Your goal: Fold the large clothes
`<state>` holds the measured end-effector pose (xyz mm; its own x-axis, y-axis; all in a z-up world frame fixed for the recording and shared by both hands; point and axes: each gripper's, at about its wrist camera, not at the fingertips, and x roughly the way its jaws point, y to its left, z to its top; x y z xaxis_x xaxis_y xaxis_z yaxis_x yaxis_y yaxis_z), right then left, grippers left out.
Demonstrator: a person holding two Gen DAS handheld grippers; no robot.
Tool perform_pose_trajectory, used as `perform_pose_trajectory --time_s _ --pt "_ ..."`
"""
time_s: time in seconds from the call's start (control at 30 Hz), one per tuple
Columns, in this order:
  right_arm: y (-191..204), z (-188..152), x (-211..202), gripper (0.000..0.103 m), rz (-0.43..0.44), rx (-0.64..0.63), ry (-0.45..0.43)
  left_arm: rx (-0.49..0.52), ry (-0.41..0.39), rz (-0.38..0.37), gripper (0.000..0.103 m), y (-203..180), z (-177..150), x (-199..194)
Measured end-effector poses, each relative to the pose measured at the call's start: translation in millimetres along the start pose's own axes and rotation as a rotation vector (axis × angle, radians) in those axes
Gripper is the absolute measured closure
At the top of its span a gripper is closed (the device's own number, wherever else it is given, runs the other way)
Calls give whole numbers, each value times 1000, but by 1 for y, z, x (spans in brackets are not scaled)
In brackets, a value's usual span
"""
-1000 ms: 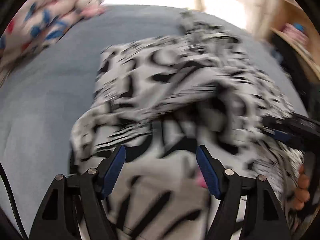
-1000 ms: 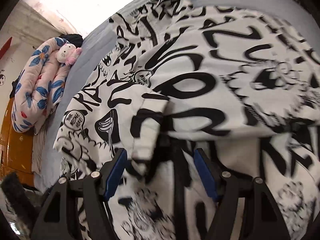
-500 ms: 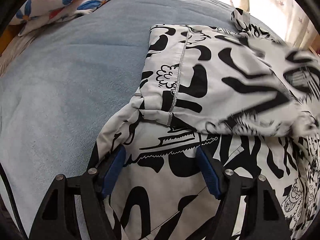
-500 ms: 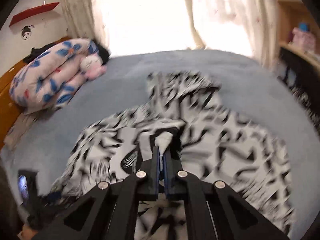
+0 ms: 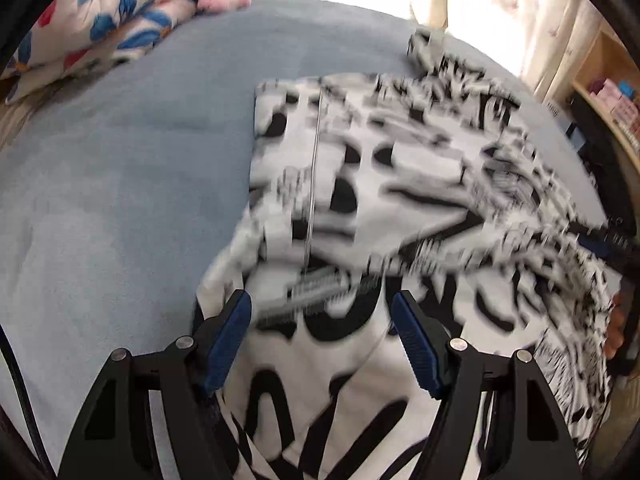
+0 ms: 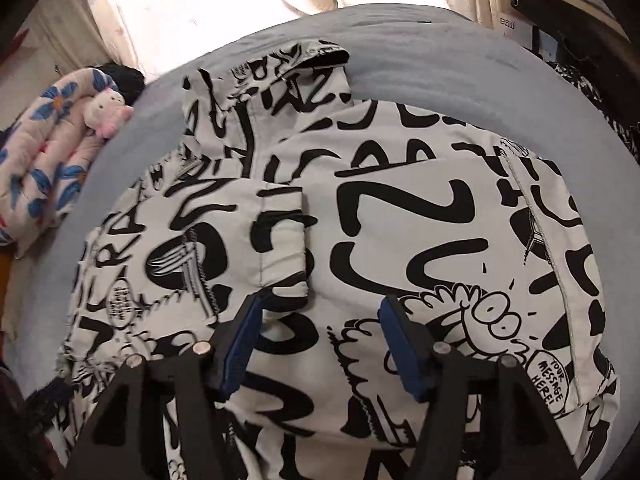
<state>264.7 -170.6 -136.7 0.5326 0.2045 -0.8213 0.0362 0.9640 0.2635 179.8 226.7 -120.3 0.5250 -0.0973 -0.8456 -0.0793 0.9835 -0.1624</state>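
The black-and-white printed jacket point(image 6: 400, 216) lies spread on the blue-grey bed point(image 5: 120, 184), directly below and ahead of both claws. The right claw point(image 6: 318, 320) hangs over the garment with its blue pads point(image 6: 400, 344) apart and nothing between them; its jaws have just been opening, and the cloth under them lies flat on the bed. Just ahead of its left pad sits a sleeve cuff point(image 6: 282, 240), folded across the jacket's front, and farther ahead the hood point(image 6: 280, 80) points toward the bright curtain.

The left claw point(image 5: 322, 320) is likewise parted and empty above the jacket's near edge, with bare bedding off to its left side. That view is smeared by motion, so the print beyond its tips cannot be read. Far to its right, fingers point(image 5: 616, 332) of the person's other hand show at the edge. Ahead and left of both claws lie a flowered quilt point(image 6: 44, 160) and a small plush toy point(image 6: 106, 114).
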Motion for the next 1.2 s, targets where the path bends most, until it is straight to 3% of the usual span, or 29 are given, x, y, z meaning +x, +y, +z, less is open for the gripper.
perform_pose_trajectory --time_s 0.2,0.3,0.33,0.37,0.4,0.43,0.5,0.53,0.6,0.73,0.8,0.83,0.9,1.07,1.13,1.2 --pt "1 5 36 41 64 68 65 -30 -46 108 31 9 57 33" --pt "7 4 49 41 99 75 84 -45 10 205 31 19 82 69" --pt "11 3 48 50 97 50 82 -57 45 198 31 23 87 81" --pt "19 4 46 81 72 0 62 -76 67 185 31 26 88 90" --pt "26 4 39 81 40 -41 26 -86 62 190 28 26 90 95" --pt "28 5 29 88 20 -55 -36 -77 42 211 26 26 90 98" --pt "20 7 33 89 -19 -21 -40 -56 13 259 14 24 88 105" --pt "15 7 42 89 -72 -7 -14 -59 7 275 13 25 87 109" --pt "5 6 54 88 -106 21 33 -62 -3 283 13 24 88 109" --pt "10 10 27 86 -104 42 -32 -12 -35 306 22 9 96 85" --pt "32 13 11 80 -108 -17 -111 15 -106 288 22 -7 100 67" --pt "41 15 9 72 -99 -38 -133 31 -149 263 22 -19 106 57" --pt "75 24 13 59 -19 -93 -146 50 -186 218 22 -38 116 51" --pt "138 38 59 58 86 -166 -74 36 -144 176 22 -74 134 86" --pt "145 41 85 58 60 -187 -26 21 -105 173 22 -73 136 108" --pt "141 43 102 60 8 -212 -7 24 -72 222 22 -62 136 129"
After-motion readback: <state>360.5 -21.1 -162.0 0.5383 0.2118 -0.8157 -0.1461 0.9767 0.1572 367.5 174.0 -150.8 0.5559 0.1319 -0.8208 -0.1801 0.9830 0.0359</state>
